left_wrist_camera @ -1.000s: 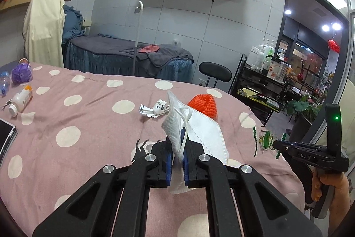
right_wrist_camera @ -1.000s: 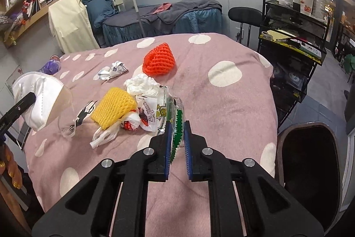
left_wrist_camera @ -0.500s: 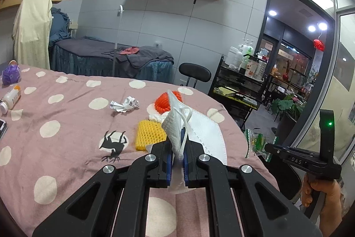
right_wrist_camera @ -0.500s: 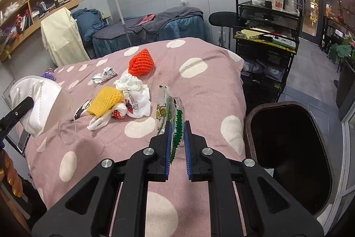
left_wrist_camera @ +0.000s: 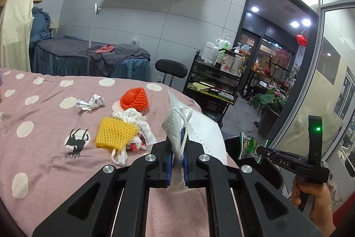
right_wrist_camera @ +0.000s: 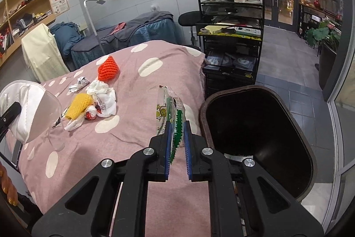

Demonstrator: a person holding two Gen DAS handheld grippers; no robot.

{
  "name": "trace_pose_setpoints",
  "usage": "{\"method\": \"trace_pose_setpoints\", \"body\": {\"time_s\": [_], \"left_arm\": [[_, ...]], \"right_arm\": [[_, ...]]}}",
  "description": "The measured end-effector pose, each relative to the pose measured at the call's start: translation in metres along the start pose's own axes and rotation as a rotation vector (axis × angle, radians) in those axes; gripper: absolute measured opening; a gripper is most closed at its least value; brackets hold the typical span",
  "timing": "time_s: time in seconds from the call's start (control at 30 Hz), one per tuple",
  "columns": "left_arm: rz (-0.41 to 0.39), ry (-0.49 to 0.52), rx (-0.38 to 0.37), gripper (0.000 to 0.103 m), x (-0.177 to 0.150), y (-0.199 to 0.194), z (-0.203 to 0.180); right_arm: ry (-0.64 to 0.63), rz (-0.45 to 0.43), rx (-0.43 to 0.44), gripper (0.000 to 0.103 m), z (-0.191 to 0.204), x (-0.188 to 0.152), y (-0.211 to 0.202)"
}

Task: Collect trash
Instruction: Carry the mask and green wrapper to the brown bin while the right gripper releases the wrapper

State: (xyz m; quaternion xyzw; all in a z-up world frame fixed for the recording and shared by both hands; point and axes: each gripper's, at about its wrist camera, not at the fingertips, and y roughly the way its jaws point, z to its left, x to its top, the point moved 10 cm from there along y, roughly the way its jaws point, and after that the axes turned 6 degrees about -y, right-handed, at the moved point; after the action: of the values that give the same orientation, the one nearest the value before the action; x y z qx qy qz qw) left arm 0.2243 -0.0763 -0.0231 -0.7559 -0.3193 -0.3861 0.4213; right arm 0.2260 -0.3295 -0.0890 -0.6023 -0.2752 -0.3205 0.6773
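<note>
My left gripper [left_wrist_camera: 177,149] is shut on a white face mask [left_wrist_camera: 195,132], held above the bed's right end; the mask also shows in the right wrist view [right_wrist_camera: 26,112]. My right gripper [right_wrist_camera: 176,137] is shut on a clear and green snack wrapper [right_wrist_camera: 169,112], held over the bed edge beside the dark trash bin [right_wrist_camera: 255,139]; the wrapper also shows in the left wrist view [left_wrist_camera: 249,144]. On the pink dotted bedcover [left_wrist_camera: 44,137] lie a yellow foam net [left_wrist_camera: 114,132], an orange foam net [left_wrist_camera: 134,98], a white plastic bag [left_wrist_camera: 135,119] and crumpled paper [left_wrist_camera: 92,101].
A black trolley [right_wrist_camera: 233,41] with bottles stands beyond the bed's end, with a black stool [left_wrist_camera: 170,69] beside it. A second bed with dark covers [left_wrist_camera: 93,57] lies at the back. A potted plant [left_wrist_camera: 269,101] stands by the glass door.
Both grippers have moved right toward the bed's end with their loads. The trash bin has come fully into the right wrist view, next to the wrapper.
</note>
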Motion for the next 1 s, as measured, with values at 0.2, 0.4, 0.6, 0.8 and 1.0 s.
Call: {"method": "trace_pose_setpoints", "body": {"time_s": [0.2, 0.4, 0.6, 0.8, 1.0], "left_arm": [[0.019, 0.012, -0.045, 0.008, -0.006, 0.009, -0.024], [0.043, 0.022, -0.085, 0.008, -0.012, 0.02, -0.048], [0.059, 0.04, -0.107, 0.008, -0.018, 0.028, -0.065], [0.092, 0.043, -0.134, 0.008, -0.028, 0.038, -0.08], [0.127, 0.062, -0.151, 0.008, -0.039, 0.046, -0.093]], "right_arm": [[0.045, 0.015, -0.073, 0.012, -0.038, -0.013, -0.002], [0.086, 0.082, -0.161, 0.012, -0.079, -0.036, 0.014], [0.124, 0.185, -0.209, 0.012, -0.109, -0.068, 0.041], [0.132, 0.254, -0.232, 0.032, -0.117, -0.09, 0.06], [0.159, 0.243, -0.221, 0.069, -0.12, -0.099, 0.059]]}}
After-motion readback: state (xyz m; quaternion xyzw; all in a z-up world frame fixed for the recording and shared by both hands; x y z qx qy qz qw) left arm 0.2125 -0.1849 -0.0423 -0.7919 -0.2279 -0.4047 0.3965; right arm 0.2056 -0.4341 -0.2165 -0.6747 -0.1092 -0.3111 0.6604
